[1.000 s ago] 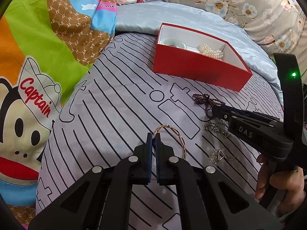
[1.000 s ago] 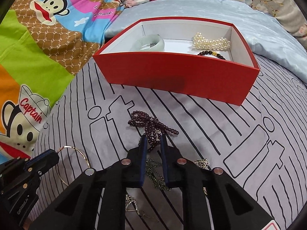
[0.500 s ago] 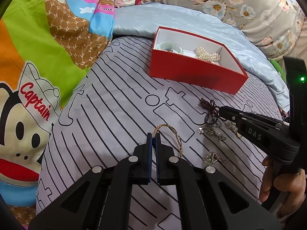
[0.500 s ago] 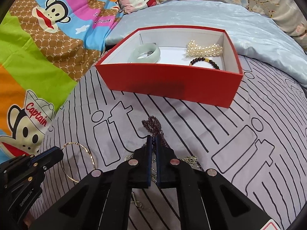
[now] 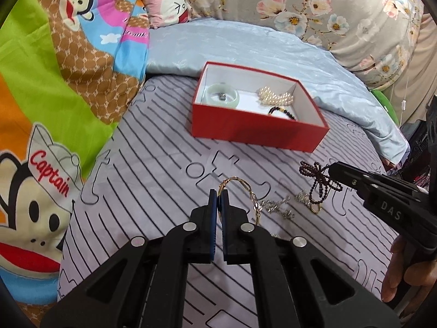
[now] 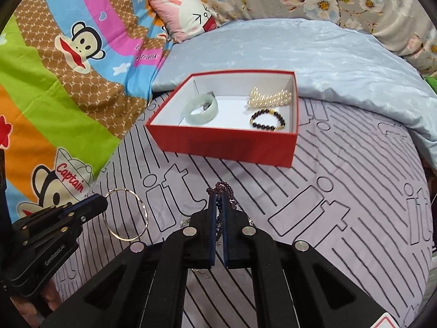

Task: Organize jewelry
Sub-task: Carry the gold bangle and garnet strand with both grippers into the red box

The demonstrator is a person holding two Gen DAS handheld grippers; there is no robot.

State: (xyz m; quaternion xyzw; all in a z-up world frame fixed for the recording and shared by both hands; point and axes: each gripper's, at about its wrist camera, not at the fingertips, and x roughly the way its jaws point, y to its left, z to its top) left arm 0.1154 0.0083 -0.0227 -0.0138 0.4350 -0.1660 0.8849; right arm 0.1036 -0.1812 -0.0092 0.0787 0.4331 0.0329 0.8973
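Observation:
A red box [image 5: 256,132] [image 6: 226,146] with a white inside lies on the striped bedsheet and holds a pale green bangle [image 6: 201,108], a pearl bracelet [image 6: 269,99] and a dark bead bracelet [image 6: 268,120]. My left gripper [image 5: 219,192] [image 6: 102,201] is shut on a thin gold bangle [image 5: 247,187] [image 6: 128,214], lifted off the sheet. My right gripper [image 6: 219,198] [image 5: 331,168] is shut on a dark purple bead strand [image 5: 319,181] [image 6: 221,187], which hangs in the air. Silver chain pieces [image 5: 277,206] lie on the sheet below.
A pale blue quilt [image 5: 245,46] lies behind the box. A cartoon monkey blanket [image 5: 54,82] covers the left side. A pink pillow [image 6: 185,17] and a floral pillow [image 5: 341,13] are at the back. The sheet's edge drops off at the right.
Both grippers have risen and pulled back from the sheet. The right gripper closed on the purple bead strand and lifted it. The gold bangle came up with the left gripper.

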